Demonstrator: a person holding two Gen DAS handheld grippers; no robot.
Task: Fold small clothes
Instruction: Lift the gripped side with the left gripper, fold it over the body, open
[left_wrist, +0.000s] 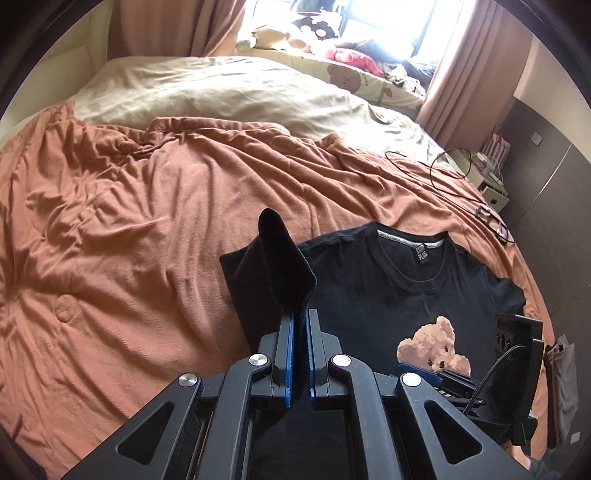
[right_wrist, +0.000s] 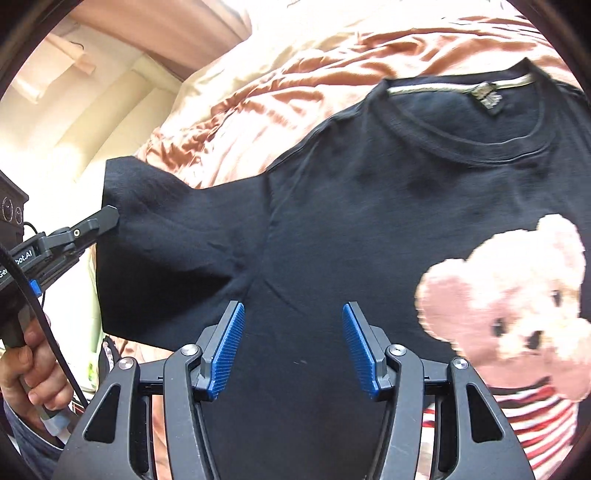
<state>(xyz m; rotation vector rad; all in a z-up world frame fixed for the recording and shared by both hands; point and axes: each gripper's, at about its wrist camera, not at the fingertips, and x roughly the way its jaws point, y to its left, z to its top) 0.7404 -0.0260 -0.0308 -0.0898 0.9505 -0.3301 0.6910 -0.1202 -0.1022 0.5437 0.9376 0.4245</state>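
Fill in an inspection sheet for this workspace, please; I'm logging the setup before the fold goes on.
Surface: bed with a rumpled rust-orange blanket; cream duvet beyond it.
Job's things: black T-shirt with a bear print, front up, collar away from the cameras; one sleeve lifted.
Clutter: plush toys and bedding at the window end.
Grippers: left gripper shut on the sleeve; right gripper open over the shirt body, holding nothing.
Cables: thin black cable looped on the blanket's far right; a cable runs from each gripper.
Surroundings: pink curtains, bright window, small shelf unit beside the bed.
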